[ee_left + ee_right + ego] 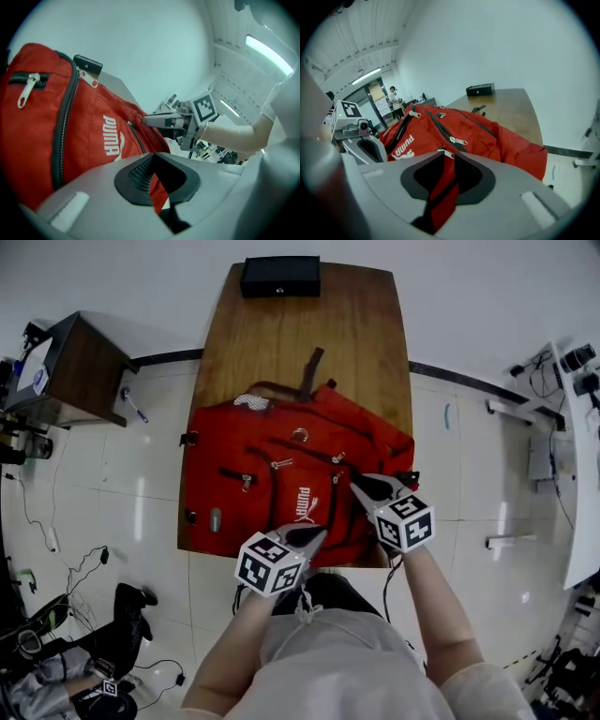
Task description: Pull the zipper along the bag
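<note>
Person's shirt (328, 662) closest under the lens, both grippers out over the near side of the red bag (272, 465).

Left gripper (314, 532) sits at the bag's near edge, just beside the white logo (305, 505). Its jaws are drawn together at the tips and clamped on a fold of the bag's red cloth (its own view shows the fold plainly). Right gripper (356, 484) reaches further onto the bag's front, along a dark zip line. Its jaws stand a narrow way apart, with the silver zipper pull (446, 153) in the gap at the tips and red cloth and dark tape beneath; the pads don't pinch it. The bag lies flat on the wooden table (366, 334), and a black box (279, 276) sits beyond the bag's far side, well apart.
</note>
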The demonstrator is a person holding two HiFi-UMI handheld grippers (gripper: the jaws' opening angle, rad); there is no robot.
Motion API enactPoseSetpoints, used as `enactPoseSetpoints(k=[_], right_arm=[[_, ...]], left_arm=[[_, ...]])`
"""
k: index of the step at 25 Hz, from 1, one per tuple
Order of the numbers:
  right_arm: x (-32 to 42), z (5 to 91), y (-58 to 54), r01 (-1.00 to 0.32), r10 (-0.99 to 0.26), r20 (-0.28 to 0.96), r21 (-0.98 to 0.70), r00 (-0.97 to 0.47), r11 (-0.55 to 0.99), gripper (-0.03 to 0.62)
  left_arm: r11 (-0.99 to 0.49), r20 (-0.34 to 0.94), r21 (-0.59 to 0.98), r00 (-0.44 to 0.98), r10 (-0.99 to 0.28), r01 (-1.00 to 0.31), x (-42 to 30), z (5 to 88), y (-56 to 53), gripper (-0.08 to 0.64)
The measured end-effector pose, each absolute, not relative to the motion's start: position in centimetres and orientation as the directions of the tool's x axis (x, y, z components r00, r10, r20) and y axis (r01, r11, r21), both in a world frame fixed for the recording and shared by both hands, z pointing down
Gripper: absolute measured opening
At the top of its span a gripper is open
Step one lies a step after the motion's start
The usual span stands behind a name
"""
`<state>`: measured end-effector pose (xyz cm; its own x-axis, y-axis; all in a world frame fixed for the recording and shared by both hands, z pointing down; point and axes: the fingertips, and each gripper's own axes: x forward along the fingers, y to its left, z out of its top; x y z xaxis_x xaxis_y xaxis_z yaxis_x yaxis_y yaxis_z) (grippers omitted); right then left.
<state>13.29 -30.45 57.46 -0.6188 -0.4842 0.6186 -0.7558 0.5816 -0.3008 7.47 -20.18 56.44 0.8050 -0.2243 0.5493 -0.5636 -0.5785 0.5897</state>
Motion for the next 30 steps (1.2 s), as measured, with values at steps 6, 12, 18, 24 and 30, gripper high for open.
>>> enactPoseSetpoints(k=[6,12,18,24,30], right_arm=[[13.6,50.3,-27.2,-0.755,-0.620,0.480,-0.152,-0.620,0.638,0.006],[12.7,44.9,-22.1,-0.733,-0.641,0.408,-0.113,-0.650,0.671,0.006],[11.6,39.4,-16.3,-0.773,-0.739,0.259,-0.049,-0.622,0.633,0.006],[8.9,36.7,-9.8,-0.810,-0.801,0.169,0.028,-0.574,0.586,0.006],[5.1,34.7,-1.7,-0.882,-0.873,0.137,-0.011,-0.468,0.471,0.005]], left_arm=[[-0.634,0.467,0.468,0.781,-0.414,-0.616,8.3,50.7,-21.5,0.008],[-0.671,0.370,0.295,0.729,-0.576,-0.681,8.1,43.9,-20.2,0.008],[-0.696,0.203,0.162,0.714,-0.670,-0.700,5.3,37.8,-16.7,0.008],[-0.699,0.060,0.079,0.703,-0.709,-0.711,0.2,33.4,-10.7,0.008],[-0.714,0.020,0.076,0.717,-0.697,-0.696,-5.2,32.2,-2.0,0.008]])
